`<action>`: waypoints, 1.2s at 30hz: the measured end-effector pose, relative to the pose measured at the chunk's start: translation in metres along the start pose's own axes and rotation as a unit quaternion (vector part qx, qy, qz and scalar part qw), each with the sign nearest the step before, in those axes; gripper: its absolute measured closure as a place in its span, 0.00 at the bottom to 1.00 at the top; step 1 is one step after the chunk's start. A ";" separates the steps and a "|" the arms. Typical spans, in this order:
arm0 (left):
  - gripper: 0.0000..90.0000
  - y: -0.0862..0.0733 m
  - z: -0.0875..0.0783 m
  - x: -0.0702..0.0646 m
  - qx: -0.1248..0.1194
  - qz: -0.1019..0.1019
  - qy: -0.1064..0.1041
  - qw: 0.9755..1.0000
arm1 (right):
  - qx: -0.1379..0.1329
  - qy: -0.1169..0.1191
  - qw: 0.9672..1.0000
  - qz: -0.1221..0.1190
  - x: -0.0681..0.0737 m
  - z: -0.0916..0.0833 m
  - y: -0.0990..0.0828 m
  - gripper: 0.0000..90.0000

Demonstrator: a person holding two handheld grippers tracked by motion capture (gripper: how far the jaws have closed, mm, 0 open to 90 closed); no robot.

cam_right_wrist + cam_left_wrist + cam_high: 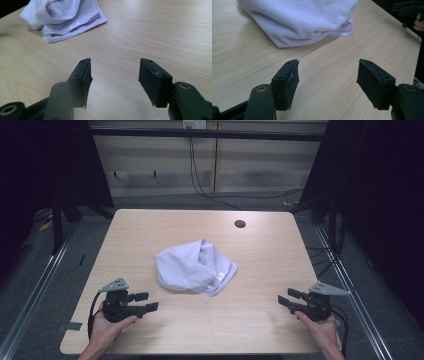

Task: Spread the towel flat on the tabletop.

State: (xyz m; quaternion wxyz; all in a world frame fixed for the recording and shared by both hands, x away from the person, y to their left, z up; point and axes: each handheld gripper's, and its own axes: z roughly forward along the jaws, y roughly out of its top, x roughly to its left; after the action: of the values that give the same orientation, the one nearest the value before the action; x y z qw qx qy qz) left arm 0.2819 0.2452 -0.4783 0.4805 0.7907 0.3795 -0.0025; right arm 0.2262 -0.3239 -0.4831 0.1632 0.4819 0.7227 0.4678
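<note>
A crumpled pale lilac cloth lies near the middle of the wooden table, with a small white label on its right edge. My left gripper rests low at the front left, pointing right, jaws open and empty. At the front right my right gripper points left, also open with nothing between its jaws. In the left gripper view the cloth lies ahead of the left gripper. In the right gripper view the cloth sits at the upper left, well beyond the right gripper.
A dark round cable hole sits near the table's far edge. Cables hang down the back wall to the floor. Dark frames and rails flank the table on both sides.
</note>
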 end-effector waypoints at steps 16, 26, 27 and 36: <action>0.48 0.020 0.005 0.003 -0.027 -0.003 0.007 1.000 | 0.029 0.025 0.999 -0.012 0.007 0.008 0.000 0.40; 0.55 0.071 0.043 0.018 -0.044 0.055 -0.002 0.998 | 0.051 0.036 0.998 -0.008 0.012 0.011 0.000 0.37; 0.59 0.070 0.048 0.020 -0.041 0.062 0.005 0.997 | 0.050 0.038 0.998 -0.009 0.011 0.012 0.000 0.37; 0.56 0.052 0.093 0.034 0.044 0.078 0.022 0.996 | 0.057 0.042 0.997 -0.030 0.019 0.010 0.000 0.37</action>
State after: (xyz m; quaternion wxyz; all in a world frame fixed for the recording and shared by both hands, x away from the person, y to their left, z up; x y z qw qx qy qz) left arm 0.3710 0.1820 -0.5011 0.4352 0.8382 0.3268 0.0352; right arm 0.2239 -0.3029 -0.4842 0.1188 0.4482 0.7685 0.4409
